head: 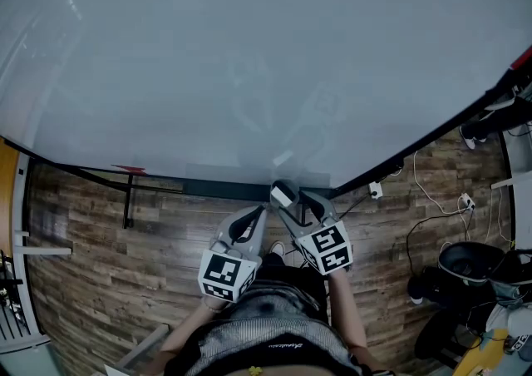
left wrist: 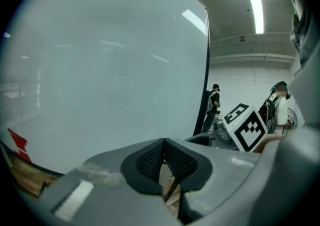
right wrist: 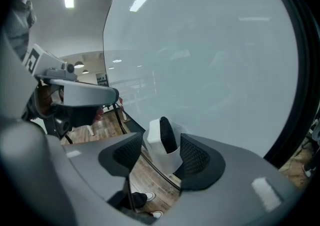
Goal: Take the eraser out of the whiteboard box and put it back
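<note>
A large whiteboard (head: pixel 249 58) fills the view ahead. A small white box (right wrist: pixel 167 159) is fixed at its lower edge, and the black eraser (right wrist: pixel 166 135) stands upright in it; in the head view the box (head: pixel 283 194) sits just past my right jaws. My right gripper (right wrist: pixel 161 152) is open with box and eraser between its jaws; the left pad (right wrist: pixel 127 155) is clearly apart from the box, the right pad (right wrist: pixel 192 156) lies close beside it. My left gripper (left wrist: pixel 163 145) is shut on nothing, held just left of the right one (head: pixel 291 202).
The board's black frame (head: pixel 416 158) slants down to the wooden floor (head: pixel 100 241). Cables and sockets (head: pixel 461 200) and a black bin (head: pixel 470 262) lie at the right. A red mark (head: pixel 129 170) sits at the board's lower left. People (left wrist: pixel 214 102) stand far off.
</note>
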Available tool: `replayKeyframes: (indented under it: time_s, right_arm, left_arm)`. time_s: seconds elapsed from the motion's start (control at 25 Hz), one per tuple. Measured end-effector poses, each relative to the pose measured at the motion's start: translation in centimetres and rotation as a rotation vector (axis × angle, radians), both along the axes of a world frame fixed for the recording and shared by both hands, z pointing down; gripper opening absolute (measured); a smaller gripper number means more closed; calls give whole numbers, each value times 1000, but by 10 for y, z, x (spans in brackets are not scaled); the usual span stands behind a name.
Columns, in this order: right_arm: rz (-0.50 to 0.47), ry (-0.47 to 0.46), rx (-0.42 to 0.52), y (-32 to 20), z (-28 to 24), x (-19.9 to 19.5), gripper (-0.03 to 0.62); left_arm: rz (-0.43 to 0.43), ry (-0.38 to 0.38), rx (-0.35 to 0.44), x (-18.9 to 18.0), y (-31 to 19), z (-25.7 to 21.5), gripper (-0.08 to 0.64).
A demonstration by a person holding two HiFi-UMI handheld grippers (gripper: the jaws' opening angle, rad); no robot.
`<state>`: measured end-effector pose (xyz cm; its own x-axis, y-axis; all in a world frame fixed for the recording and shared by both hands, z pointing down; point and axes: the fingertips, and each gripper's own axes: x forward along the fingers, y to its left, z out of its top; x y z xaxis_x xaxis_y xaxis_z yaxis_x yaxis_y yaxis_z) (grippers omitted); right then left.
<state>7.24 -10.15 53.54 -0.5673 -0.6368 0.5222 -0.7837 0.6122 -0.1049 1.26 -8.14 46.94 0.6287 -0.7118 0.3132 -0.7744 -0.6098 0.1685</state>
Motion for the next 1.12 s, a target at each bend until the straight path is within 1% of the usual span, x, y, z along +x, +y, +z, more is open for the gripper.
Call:
replayKeyframes:
  time_s: [0.28,0.56,0.68,0.72,0.84,0.92,1.12]
  right_arm:
    - [-7,6,-2,4,2,3,243]
    - [-22,17,-2,12,3,5,206]
    - [-32,37,-4,15,6,6,187]
    - [-33,45,-1,16,7,6,177]
    - [-38,57,6,18,8,6,109]
    - [-51,57,0,20,7,6,77]
    - [-68,41,13,26,3,-1,26]
  left_arm:
    - [-9,-6,-5,2,3,2,0]
    - [-14,-8,-2,6,5,3,0]
    - [-14,-6,-7,9,5,3,0]
    - [-15,-6,-8,10,6,3,0]
    - [-16,-9,-6,11,6,3,0]
    - [-16,-12,-8,12,7,5,0]
    - [-21,-16,-15,14,11,8,0]
